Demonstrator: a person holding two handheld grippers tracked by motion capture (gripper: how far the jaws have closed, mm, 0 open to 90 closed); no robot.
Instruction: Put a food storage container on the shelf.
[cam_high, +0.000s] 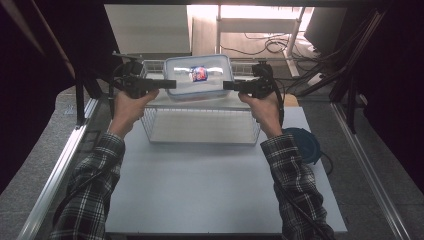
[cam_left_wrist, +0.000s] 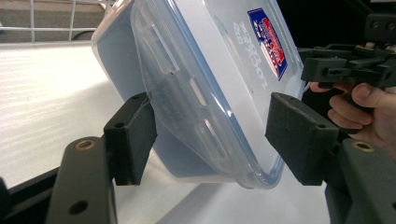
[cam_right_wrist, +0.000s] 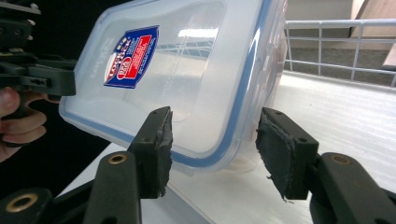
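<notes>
Nearest the high camera are your two plaid sleeves (cam_high: 292, 185), coming in from the near edge of the grey table (cam_high: 215, 195). Beyond them sits the clear plastic container (cam_high: 199, 76) with its blue-sealed lid and a red-and-blue label (cam_high: 199, 74), propped on the white top shelf of the wire rack (cam_high: 200, 125) at the far middle of the table. It leans rather than lying flat — lid face turned toward you.

Your left gripper (cam_high: 170, 84) reaches in at the container's left end. In the left gripper view the box's end sits between its black pads (cam_left_wrist: 135, 135), and the pads stand apart with a gap showing on the right side, so nothing is clamped. Your right gripper (cam_high: 227, 85) comes in at the right end. In the right gripper view the container's (cam_right_wrist: 187, 79) corner lies between its pads (cam_right_wrist: 159, 149), which are likewise spread — the right pad stands clear of the rim, while the left one sits close against the lid face.

Off to the right, a dark blue round object (cam_high: 302, 145) lies at the table's right edge just beside your right sleeve.
</notes>
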